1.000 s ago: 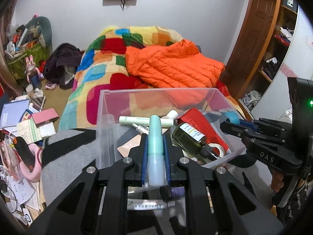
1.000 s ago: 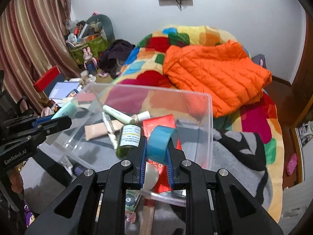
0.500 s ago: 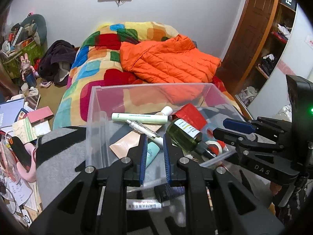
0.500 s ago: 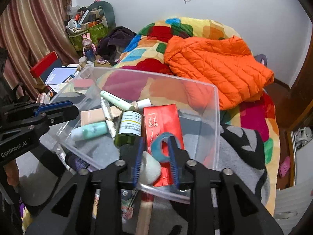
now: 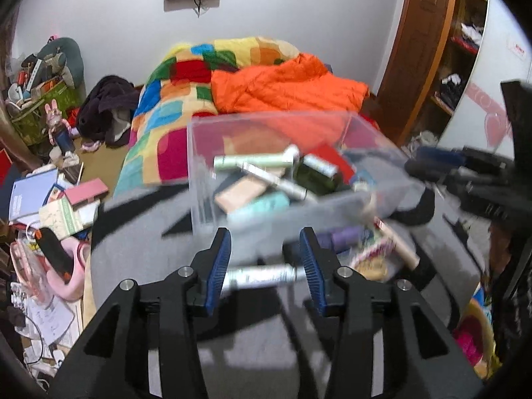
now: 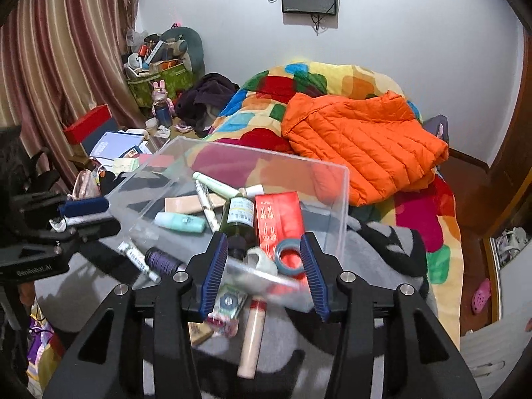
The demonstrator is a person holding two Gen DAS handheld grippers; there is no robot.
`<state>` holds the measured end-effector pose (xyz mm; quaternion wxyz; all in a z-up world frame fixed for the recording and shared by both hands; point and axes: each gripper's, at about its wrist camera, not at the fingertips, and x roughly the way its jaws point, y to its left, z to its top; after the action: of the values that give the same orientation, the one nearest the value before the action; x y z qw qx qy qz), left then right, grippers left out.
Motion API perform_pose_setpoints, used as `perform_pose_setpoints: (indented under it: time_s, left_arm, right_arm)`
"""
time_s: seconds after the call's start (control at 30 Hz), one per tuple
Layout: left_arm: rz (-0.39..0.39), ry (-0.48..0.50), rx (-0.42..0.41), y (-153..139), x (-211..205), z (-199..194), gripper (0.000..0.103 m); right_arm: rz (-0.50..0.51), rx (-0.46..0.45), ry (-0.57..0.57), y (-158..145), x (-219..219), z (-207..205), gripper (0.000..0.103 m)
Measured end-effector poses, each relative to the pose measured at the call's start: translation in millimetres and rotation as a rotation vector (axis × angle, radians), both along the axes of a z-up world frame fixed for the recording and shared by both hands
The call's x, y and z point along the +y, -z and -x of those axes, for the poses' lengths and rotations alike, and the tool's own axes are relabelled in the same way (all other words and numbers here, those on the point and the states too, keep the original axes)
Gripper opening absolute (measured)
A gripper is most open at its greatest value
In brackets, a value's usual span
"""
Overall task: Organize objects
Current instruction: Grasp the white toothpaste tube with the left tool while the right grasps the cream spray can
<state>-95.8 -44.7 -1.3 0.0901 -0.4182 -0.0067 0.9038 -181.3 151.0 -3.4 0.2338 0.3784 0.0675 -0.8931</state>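
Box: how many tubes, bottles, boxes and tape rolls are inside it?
Tubes: 3 (green tube, white tube, beige tube)
Bottles: 2 (mint bottle, dark green bottle)
Boxes: 1 (red box)
Tape rolls: 2 (blue tape, white tape)
Total: 8

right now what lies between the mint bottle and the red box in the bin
In the right wrist view, a white pen and a dark green bottle lie between the mint bottle and the red box.
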Motion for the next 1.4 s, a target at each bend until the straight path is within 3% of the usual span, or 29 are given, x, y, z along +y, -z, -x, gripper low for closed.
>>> perform_pose_setpoints:
  time_s: [0.27, 0.4, 0.47, 0.67, 0.87, 0.97, 1.03, 1.07, 1.13, 1.2, 1.3, 1.4]
  left_arm:
    - [0.041, 0.057, -0.095, 38, 6, -3, 0.043]
    - [0.053, 0.127, -0.115, 44, 15, 8, 0.054]
    - [0.069, 0.154, -0.128, 49, 19, 15, 0.054]
    - [0.089, 0.195, -0.145, 56, 23, 25, 0.060]
    - [0.113, 0.235, -0.145, 55, 27, 16, 0.059]
    - [0.128, 0.241, -0.160, 52, 29, 9, 0.051]
    - [0.088, 0.269, -0.213, 52, 29, 3, 0.033]
    - [0.087, 0.273, -0.234, 52, 29, 0, 0.032]
    - [0.149, 0.258, -0.207, 50, 32, -6, 0.032]
    - [0.162, 0.249, -0.178, 45, 32, -7, 0.032]
    - [0.186, 0.239, -0.139, 38, 34, 1, 0.037]
    - [0.220, 0.264, -0.135, 40, 36, 14, 0.054]
  right_arm:
    - [-0.007, -0.093, 0.019, 32, 16, -20, 0.042]
    - [-0.014, -0.172, 0.026, 59, 17, -21, 0.042]
    - [-0.016, -0.203, 0.025, 71, 16, -21, 0.042]
    - [-0.025, -0.203, 0.023, 84, 10, -19, 0.042]
    - [-0.031, -0.184, 0.014, 85, 11, -23, 0.018]
    - [-0.013, -0.189, 0.016, 84, 14, -26, 0.014]
    - [-0.002, -0.191, 0.020, 82, 18, -29, 0.014]
    - [0.000, -0.191, 0.020, 81, 20, -30, 0.014]
    - [0.000, -0.193, 0.020, 80, 22, -31, 0.014]
    - [0.002, -0.204, 0.023, 80, 24, -31, 0.014]
    - [0.016, -0.209, 0.027, 77, 27, -29, 0.014]
    - [0.005, -0.209, 0.019, 76, 26, -27, 0.015]
